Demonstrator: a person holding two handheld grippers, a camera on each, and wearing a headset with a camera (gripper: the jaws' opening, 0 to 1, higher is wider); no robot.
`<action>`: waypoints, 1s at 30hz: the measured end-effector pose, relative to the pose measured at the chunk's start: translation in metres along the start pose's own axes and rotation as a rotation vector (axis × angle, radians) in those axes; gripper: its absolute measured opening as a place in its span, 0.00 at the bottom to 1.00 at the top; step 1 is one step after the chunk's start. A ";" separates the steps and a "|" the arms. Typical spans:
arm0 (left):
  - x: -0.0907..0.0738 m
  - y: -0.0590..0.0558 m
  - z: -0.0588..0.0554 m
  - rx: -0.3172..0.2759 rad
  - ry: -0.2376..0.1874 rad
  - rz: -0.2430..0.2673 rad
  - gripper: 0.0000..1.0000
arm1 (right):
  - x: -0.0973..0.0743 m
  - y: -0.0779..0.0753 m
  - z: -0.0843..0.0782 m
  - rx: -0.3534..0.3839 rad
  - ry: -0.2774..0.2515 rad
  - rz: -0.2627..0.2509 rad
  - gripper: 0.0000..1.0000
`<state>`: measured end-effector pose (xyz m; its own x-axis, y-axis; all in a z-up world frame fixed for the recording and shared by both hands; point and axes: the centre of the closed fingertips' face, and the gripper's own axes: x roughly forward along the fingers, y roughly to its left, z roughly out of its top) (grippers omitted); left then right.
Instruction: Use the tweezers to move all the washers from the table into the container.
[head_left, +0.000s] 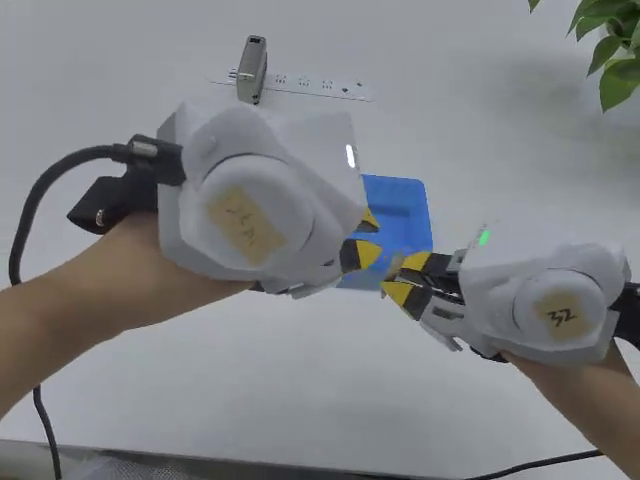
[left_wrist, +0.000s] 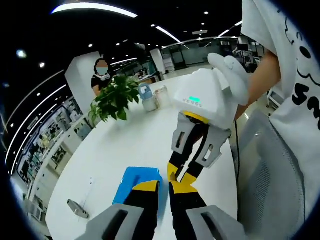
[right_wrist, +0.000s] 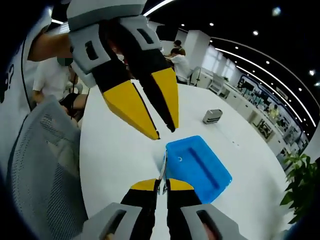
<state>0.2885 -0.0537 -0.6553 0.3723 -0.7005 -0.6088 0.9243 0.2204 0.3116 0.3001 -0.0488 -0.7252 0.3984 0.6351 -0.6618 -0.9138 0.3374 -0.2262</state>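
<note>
My right gripper (right_wrist: 162, 187) is shut on thin metal tweezers (right_wrist: 163, 169), whose tips point at the near corner of the blue container (right_wrist: 200, 167). A small dark speck (right_wrist: 180, 159) lies inside the container; I cannot tell whether it is a washer. My left gripper (right_wrist: 165, 134) hangs above and just before the tweezers, jaws together with nothing between them. In the head view the left gripper (head_left: 365, 255) and the right gripper (head_left: 395, 285) nearly meet tip to tip in front of the container (head_left: 400, 215). From the left gripper (left_wrist: 164, 187) view, the container (left_wrist: 137, 182) lies below its jaws.
A white power strip with a grey plug block (head_left: 252, 68) lies at the table's far side. Plant leaves (head_left: 610, 50) reach in at the top right. A mesh chair back (right_wrist: 45, 165) stands by the table edge. People stand in the room behind.
</note>
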 end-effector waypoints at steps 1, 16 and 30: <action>0.001 -0.003 -0.002 0.003 0.008 -0.008 0.05 | 0.002 0.004 -0.001 -0.007 0.003 0.008 0.03; 0.019 -0.034 -0.024 0.121 0.078 -0.158 0.00 | 0.012 0.027 -0.015 -0.157 0.076 0.083 0.03; 0.042 -0.058 -0.080 0.172 0.144 -0.233 0.00 | 0.030 0.045 -0.056 -0.126 0.164 0.143 0.04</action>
<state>0.2575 -0.0409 -0.7572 0.1720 -0.6125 -0.7715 0.9629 -0.0608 0.2629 0.2662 -0.0534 -0.7949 0.2552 0.5452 -0.7985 -0.9668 0.1561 -0.2024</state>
